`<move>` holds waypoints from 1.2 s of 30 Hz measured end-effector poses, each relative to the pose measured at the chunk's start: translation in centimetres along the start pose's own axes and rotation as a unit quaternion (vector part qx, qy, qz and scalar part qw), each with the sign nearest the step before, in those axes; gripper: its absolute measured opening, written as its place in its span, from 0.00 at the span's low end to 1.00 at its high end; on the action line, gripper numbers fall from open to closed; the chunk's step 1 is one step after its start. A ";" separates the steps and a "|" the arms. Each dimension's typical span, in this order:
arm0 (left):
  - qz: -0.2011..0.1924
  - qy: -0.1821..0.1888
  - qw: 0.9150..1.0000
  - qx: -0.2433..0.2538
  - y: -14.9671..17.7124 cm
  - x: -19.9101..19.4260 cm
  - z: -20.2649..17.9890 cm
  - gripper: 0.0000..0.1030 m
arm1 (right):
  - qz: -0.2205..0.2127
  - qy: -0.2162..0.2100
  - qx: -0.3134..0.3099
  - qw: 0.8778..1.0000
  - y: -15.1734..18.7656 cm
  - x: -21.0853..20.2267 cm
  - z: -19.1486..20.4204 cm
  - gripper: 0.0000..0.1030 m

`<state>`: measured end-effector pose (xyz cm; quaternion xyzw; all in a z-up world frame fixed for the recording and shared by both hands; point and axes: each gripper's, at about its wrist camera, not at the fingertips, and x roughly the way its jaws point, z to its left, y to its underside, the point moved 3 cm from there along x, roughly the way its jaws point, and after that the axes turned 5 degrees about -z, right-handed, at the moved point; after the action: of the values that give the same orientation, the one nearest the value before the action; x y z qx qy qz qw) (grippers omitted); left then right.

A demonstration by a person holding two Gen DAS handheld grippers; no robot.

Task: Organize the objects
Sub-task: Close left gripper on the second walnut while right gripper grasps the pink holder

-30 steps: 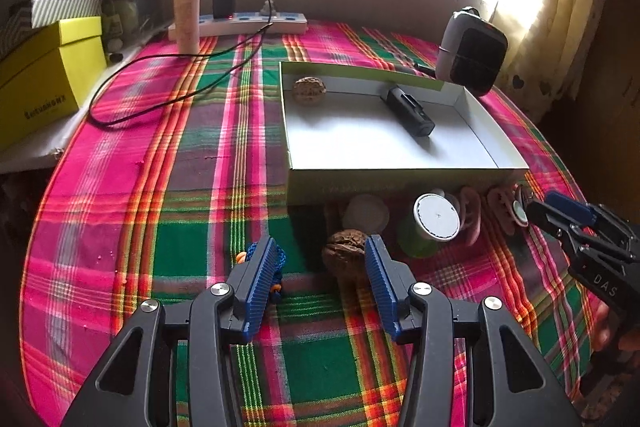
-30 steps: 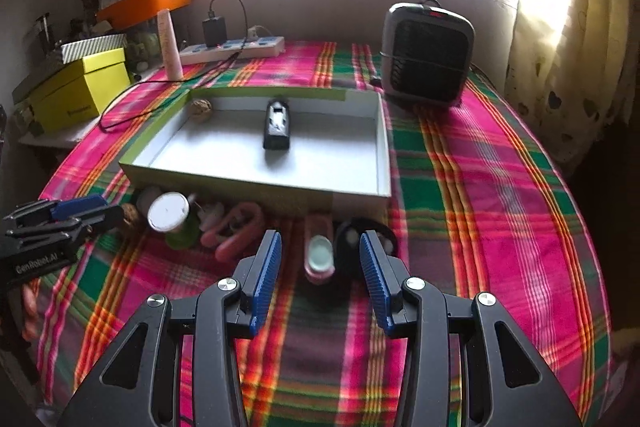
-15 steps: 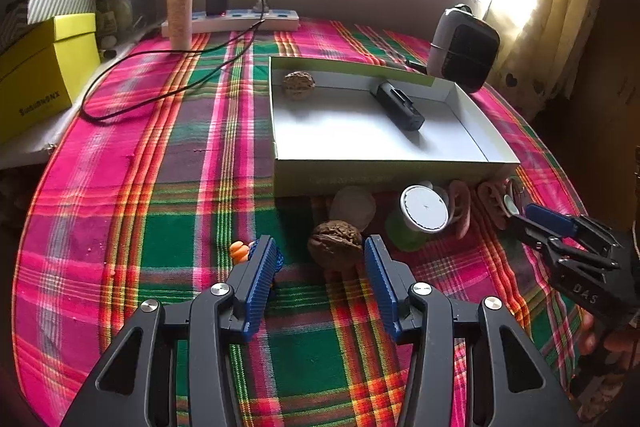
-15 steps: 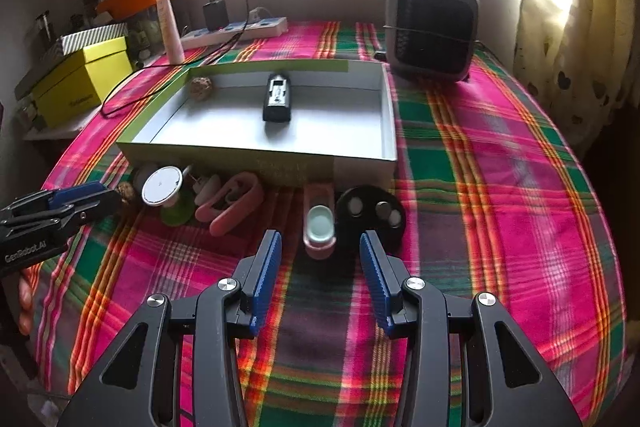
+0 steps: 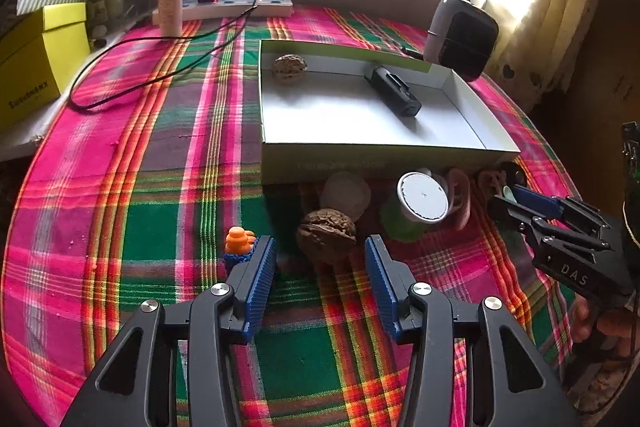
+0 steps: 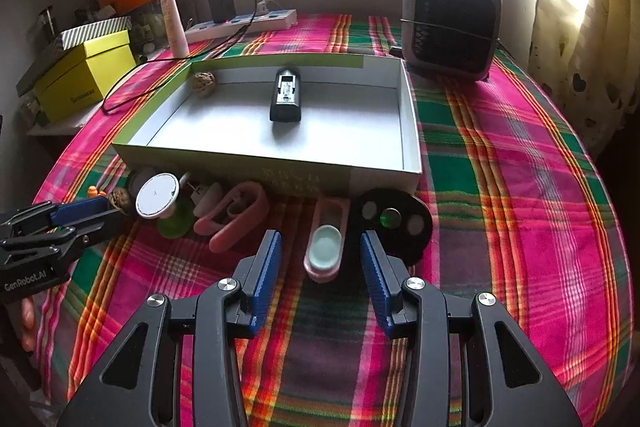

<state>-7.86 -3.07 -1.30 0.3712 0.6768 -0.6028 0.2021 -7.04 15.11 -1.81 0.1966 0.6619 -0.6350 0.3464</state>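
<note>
Both views have shifted slightly. 2 items sit in your box (image 6: 404,115); both hand-held grippers (image 5: 320,259) (image 6: 320,255) gape empty, walnut (image 5: 326,229) next.

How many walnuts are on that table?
2. One walnut lies in the tray's far left corner; the other sits on the cloth in front of the tray, just ahead of the left tongs. Clutter could hide more.

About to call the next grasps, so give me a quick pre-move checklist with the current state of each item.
1. Left hand-held gripper open, nothing held: ok.
2. Walnut lined up between its jaws: ok.
3. Right hand-held gripper open, nothing held: ok.
4. Pink case lined up between its jaws: ok.
5. Free floor in the box: ok.
6. Orange toy clear of the left finger: cannot tell.
</note>
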 end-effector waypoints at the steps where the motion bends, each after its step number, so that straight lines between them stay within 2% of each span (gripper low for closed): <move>1: -0.001 -0.001 1.000 0.001 -0.1 0.1 0.0 0.44 | -0.001 0.001 -0.002 1.000 0.0 0.0 0.1 0.41; 10: -0.005 -0.004 1.000 -0.003 -0.3 0.4 0.1 0.43 | 0.000 0.001 -0.004 1.000 0.2 0.4 0.1 0.23; 12: -0.005 -0.004 1.000 -0.003 -0.4 0.4 0.2 0.39 | -0.001 0.000 -0.004 1.000 0.2 0.3 0.1 0.19; 16: -0.003 -0.004 1.000 -0.007 -0.4 0.5 0.4 0.29 | -0.002 -0.003 -0.002 1.000 0.3 0.2 0.0 0.18; 27: -0.002 -0.001 1.000 -0.007 0.0 0.1 0.3 0.29 | 0.003 -0.039 0.004 0.999 0.8 -0.6 0.6 0.18; 36: 0.003 0.010 1.000 0.003 0.7 -0.3 -0.4 0.29 | 0.008 -0.037 -0.009 0.999 1.0 -0.6 1.2 0.18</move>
<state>-7.14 -2.78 -1.48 0.3799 0.6758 -0.6002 0.1966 -5.67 14.14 -2.04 0.1752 0.6524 -0.6331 0.3780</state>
